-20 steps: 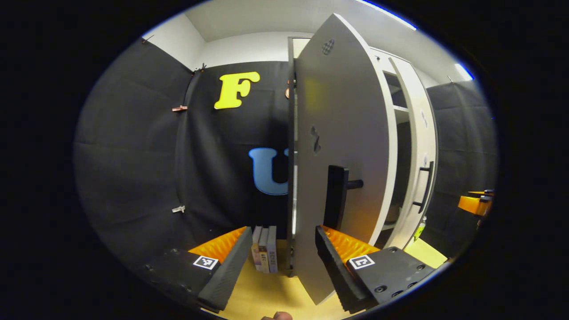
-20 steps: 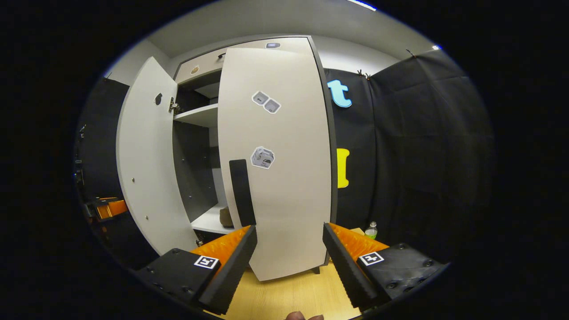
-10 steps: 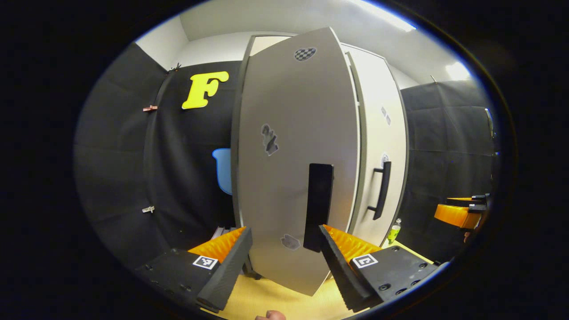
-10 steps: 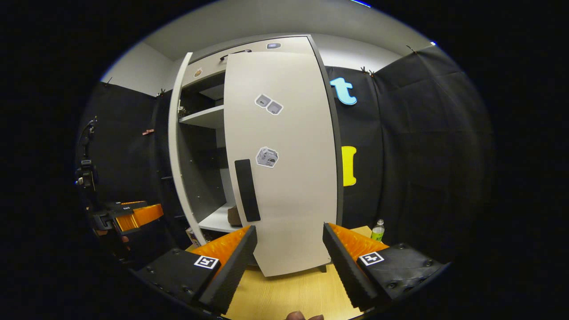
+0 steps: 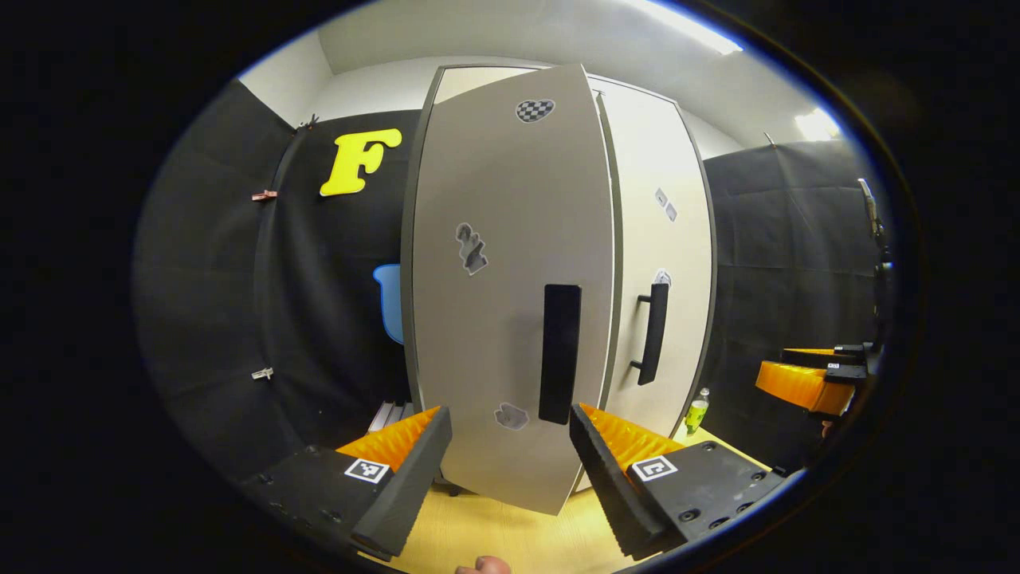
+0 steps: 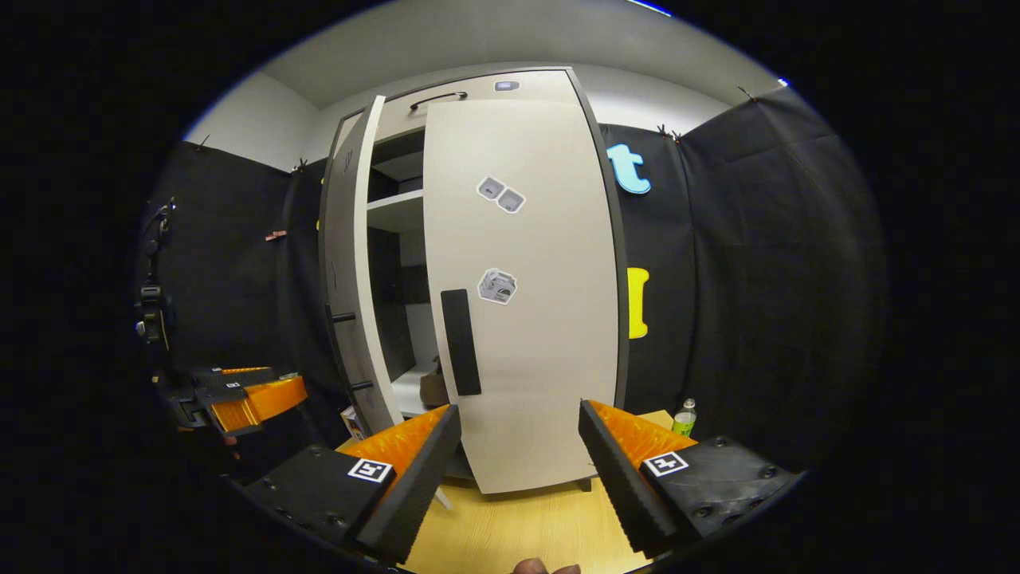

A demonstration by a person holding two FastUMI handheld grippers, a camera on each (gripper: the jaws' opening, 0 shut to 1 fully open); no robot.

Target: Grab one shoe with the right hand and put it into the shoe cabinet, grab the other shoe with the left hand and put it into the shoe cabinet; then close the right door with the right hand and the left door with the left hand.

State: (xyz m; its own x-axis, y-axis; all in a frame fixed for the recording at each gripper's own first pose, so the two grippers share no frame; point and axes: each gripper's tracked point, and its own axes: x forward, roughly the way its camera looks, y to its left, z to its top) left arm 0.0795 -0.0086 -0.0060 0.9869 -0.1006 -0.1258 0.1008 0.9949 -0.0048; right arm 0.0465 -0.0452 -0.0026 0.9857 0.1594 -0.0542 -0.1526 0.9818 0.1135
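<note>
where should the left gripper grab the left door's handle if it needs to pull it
Take the left door handle around the middle of its upright black bar, with the left gripper coming straight at the door face. The bar stands vertical and off the panel, so the open fingers can straddle it side to side.

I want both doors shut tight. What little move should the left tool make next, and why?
Probably push the left door a bit farther toward the cabinet. In the right gripper view that door stands ajar, with a dark gap showing the shelf beside the right door. The left tool is open, right in front of the door, so a gentle forward nudge should close it.
</note>
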